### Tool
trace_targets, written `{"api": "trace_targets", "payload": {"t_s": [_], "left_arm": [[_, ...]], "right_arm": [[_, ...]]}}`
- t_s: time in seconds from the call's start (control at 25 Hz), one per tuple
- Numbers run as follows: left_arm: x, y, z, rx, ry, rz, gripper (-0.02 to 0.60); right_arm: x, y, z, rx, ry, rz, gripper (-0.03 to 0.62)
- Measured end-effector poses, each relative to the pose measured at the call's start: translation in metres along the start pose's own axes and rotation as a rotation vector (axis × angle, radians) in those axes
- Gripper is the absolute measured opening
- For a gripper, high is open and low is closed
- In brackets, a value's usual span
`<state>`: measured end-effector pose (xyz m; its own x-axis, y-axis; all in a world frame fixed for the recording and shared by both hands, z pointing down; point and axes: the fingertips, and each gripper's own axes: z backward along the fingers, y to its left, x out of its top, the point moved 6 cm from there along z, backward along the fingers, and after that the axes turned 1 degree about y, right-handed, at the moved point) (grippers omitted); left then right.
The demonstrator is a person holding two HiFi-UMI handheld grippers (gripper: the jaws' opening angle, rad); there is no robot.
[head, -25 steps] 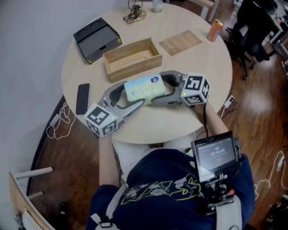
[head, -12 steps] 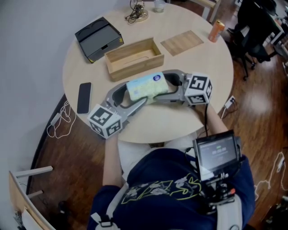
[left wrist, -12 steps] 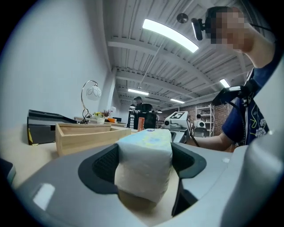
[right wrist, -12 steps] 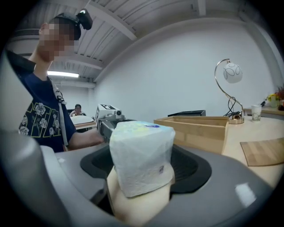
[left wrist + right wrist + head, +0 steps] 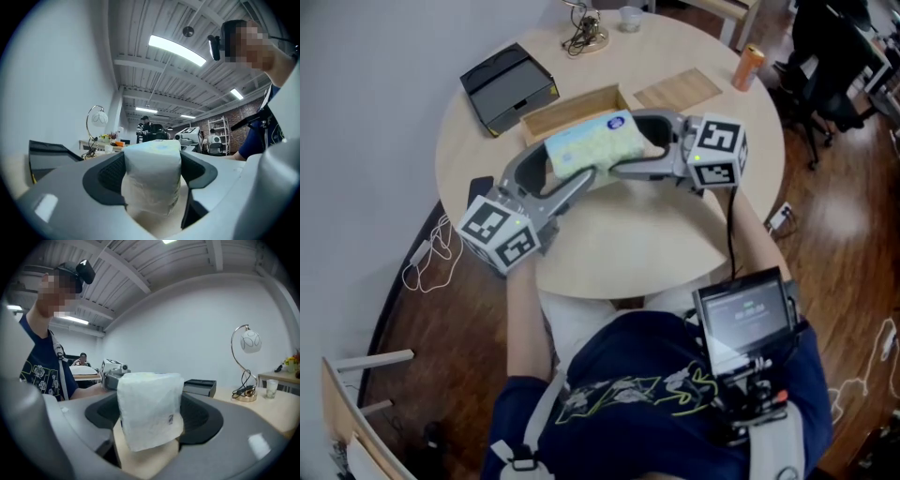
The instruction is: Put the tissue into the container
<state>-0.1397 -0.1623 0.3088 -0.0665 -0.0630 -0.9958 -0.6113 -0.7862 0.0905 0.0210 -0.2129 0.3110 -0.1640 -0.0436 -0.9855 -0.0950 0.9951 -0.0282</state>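
Carrying stage: the tissue pack (image 5: 592,142) is held aloft between both grippers, apparently over the wooden container (image 5: 546,119), clear of the table (image 5: 628,244).
Left gripper (image 5: 572,157): fingers (image 5: 105,176) are pinched on one end of the pack.
Right gripper (image 5: 623,142): fingers (image 5: 201,416) are pressed on the other end.
Next move: the pack is judged to need lining up with the opening and lowering inside before both grips are eased.

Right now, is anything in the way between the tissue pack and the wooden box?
Nothing visible. The tissue pack, gripped by the left gripper and right gripper, hangs over the wooden box's near side, hiding most of its inside.
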Motion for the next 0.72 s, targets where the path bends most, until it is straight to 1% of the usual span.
{"api": "trace_targets", "payload": {"t_s": [0.2, 0.32, 0.44, 0.56, 0.64, 0.72], "left_arm": [[0.057, 0.044, -0.016, 0.001, 0.003, -0.036, 0.356], [0.071, 0.065, -0.023, -0.001, 0.03, -0.04, 0.356], [0.07, 0.085, -0.03, 0.012, 0.062, -0.016, 0.356], [0.055, 0.105, -0.035, 0.016, 0.1, 0.023, 0.357], [0.044, 0.115, -0.038, 0.01, 0.122, 0.047, 0.357], [0.034, 0.122, -0.04, 0.006, 0.143, 0.042, 0.359]], "right_arm": [[0.056, -0.044, -0.014, -0.01, -0.016, 0.029, 0.374], [0.071, -0.063, -0.022, -0.015, -0.005, 0.029, 0.376], [0.069, -0.082, -0.033, -0.009, 0.015, -0.008, 0.376], [0.054, -0.099, -0.046, -0.009, 0.058, -0.046, 0.376], [0.045, -0.107, -0.052, -0.021, 0.084, -0.049, 0.379], [0.037, -0.112, -0.056, -0.04, 0.111, -0.033, 0.382]]}}
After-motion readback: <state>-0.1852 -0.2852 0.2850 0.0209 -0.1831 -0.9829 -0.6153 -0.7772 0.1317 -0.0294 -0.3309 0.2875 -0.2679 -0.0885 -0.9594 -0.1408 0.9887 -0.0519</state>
